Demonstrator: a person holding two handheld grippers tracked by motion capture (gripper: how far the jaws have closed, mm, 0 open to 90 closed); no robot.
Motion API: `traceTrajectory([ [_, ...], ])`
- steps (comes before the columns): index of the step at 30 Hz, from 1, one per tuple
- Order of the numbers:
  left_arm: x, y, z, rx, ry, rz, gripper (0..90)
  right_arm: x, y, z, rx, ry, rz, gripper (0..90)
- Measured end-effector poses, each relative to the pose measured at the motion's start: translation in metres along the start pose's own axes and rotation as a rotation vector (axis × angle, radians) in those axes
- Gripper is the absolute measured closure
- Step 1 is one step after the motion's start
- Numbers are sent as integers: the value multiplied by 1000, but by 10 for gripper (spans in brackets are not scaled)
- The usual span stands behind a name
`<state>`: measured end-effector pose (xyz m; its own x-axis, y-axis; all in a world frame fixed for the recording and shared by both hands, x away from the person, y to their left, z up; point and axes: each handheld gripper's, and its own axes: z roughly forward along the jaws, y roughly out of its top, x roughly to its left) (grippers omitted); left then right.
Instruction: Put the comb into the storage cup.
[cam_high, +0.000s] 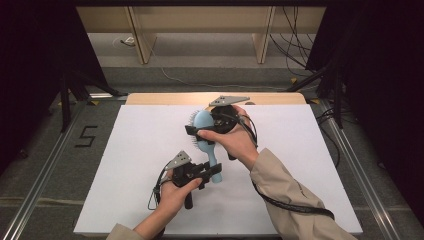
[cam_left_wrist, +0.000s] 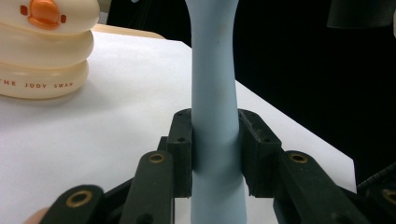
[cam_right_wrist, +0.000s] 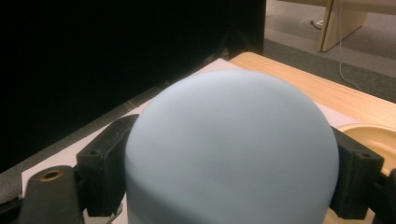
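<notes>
1. Handle first: at the left, the left gripper (cam_high: 212, 171) was pinching the slim, pale blue plastic handle of the hairbrush (cam_high: 205, 140), one black pad on each side of the stem, as the left gripper view showed (cam_left_wrist: 215, 140). That hold looked square and firm, so I judged it best left alone while the other hand settled.

2. Brush in the middle: it was held just above the white table cover (cam_high: 135, 150), smooth back facing up and bristles showing along its far left edge, spanning the gap between the two hands.

3. Head next: at the right, the right gripper (cam_high: 200, 131) had its jaws set wide around the rounded blue head (cam_right_wrist: 233, 149), a pad on either flank and apparently touching. I judged this a handover, so the pads should press evenly across the widest part, since a domed, smooth back could squirt out of a shallow bite.

4. Release should wait until the right grip carries the weight, or the brush could tip on the single pinch.

5. Further right lay bare white cover and the light wooden table edge (cam_right_wrist: 299, 88); a cream stacked-ring toy with an orange beak (cam_left_wrist: 46, 46) sat well off, clear of the work.
</notes>
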<state>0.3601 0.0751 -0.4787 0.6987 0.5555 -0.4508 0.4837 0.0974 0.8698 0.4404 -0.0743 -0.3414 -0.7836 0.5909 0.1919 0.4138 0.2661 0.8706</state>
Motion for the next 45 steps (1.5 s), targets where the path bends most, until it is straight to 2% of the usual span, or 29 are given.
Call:
traceTrajectory([
  [8,0,0,0,-2,-1,1,677,0,0,-1,-1,5,8,196],
  [28,-1,-1,1,3,-2,4,676,1,-2,-2,-8,-18,25,203],
  [45,-1,0,0,-5,20,30,672,7,0,-4,-22,-28,-10,205],
])
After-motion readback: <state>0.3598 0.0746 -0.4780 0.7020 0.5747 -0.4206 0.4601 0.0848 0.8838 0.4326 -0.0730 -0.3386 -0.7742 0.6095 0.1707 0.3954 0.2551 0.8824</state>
